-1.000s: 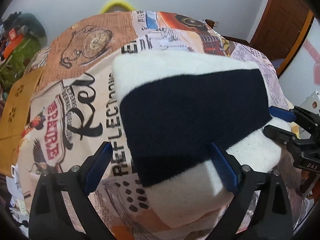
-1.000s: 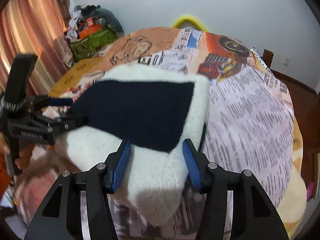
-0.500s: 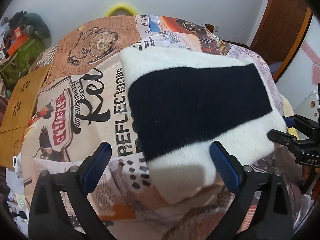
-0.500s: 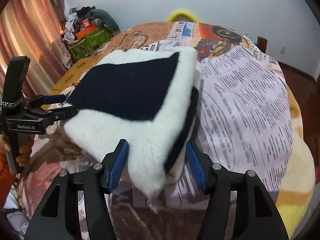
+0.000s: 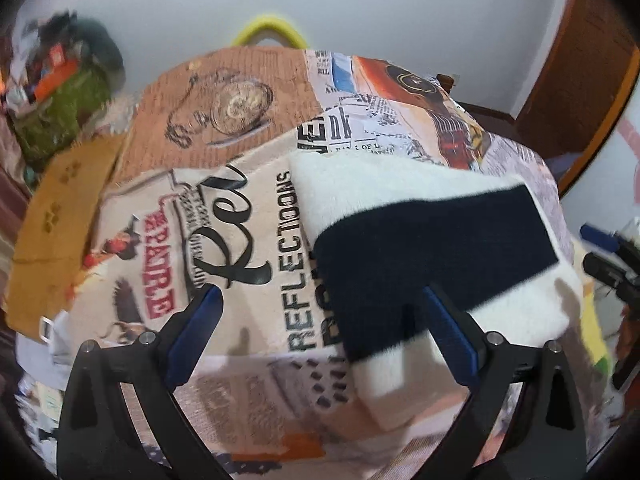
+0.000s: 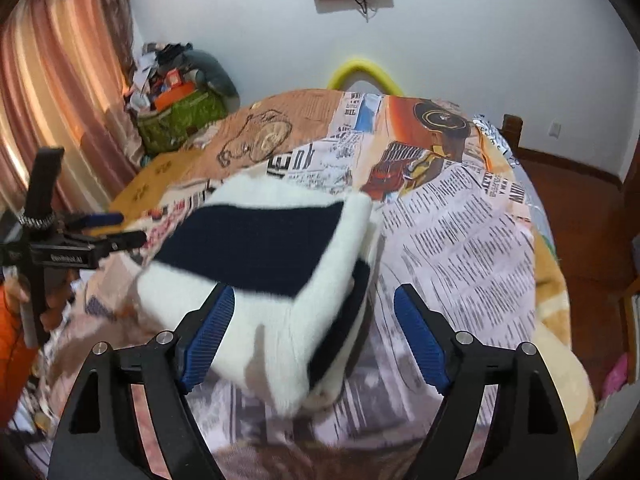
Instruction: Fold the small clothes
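Note:
A folded fluffy white garment with a broad navy band (image 5: 432,248) lies on the printed bedspread (image 5: 224,240). My left gripper (image 5: 324,328) is open and empty, with its right finger (image 5: 448,336) over the garment's near left edge. In the right wrist view the garment (image 6: 260,256) lies folded in layers on the bed. My right gripper (image 6: 312,332) is open and empty around its near corner. The left gripper (image 6: 116,228) shows at that view's left, and the right gripper (image 5: 604,252) at the left wrist view's right edge.
A yellow ring (image 6: 364,72) stands at the far end of the bed. A green bag with clutter (image 6: 180,116) sits by the curtain (image 6: 60,92). A wooden door (image 5: 580,60) is at the right. The bedspread to the right (image 6: 460,248) carries newsprint.
Both grippers have pulled back and upward from the garment. My right gripper has opened wider and let go of the garment, which now rests folded on the bed.

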`<state>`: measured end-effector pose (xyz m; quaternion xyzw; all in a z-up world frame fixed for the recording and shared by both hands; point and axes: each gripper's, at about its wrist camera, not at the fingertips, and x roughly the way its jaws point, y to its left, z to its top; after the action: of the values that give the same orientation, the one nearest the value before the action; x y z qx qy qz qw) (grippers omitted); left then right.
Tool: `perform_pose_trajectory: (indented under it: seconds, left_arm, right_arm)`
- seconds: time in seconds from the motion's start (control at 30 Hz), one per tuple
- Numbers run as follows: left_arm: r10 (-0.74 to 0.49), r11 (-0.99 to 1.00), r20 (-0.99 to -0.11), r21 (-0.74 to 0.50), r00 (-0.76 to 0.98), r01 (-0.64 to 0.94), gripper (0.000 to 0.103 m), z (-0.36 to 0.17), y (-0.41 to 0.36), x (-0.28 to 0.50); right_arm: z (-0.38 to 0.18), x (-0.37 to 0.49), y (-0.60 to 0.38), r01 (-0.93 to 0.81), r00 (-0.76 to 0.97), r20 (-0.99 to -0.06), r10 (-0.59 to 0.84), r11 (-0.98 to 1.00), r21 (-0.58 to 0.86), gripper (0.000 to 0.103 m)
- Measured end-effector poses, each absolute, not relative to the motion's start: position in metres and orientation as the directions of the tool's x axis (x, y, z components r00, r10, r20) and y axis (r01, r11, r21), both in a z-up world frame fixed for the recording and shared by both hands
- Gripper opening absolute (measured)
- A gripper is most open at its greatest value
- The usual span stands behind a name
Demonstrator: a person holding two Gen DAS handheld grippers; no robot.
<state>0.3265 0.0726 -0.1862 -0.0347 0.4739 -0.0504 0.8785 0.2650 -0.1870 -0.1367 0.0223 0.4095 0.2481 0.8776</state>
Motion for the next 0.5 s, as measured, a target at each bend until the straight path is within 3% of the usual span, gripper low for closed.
perform_pose_trajectory:
  seconds: [0.27, 0.5]
  left_arm:
    - [-0.306, 0.941, -0.867, -0.339, 0.394, -0.015, 0.1, -0.231, 0.081, 0.372]
    - [-0.472, 0.863, -0.83, -0.505, 0.297, -0.038, 0.1, -0.259, 0.073, 0.389]
  right_arm:
    - [-0.189, 0.313, -0.187, -0.301, 0.386, -0.774, 0.501, 0.862, 0.408, 0.08]
    - [-0.216, 0.328, -0.181, -0.271, 0.29, -0.735, 0.613, 0.789, 0.552, 0.083]
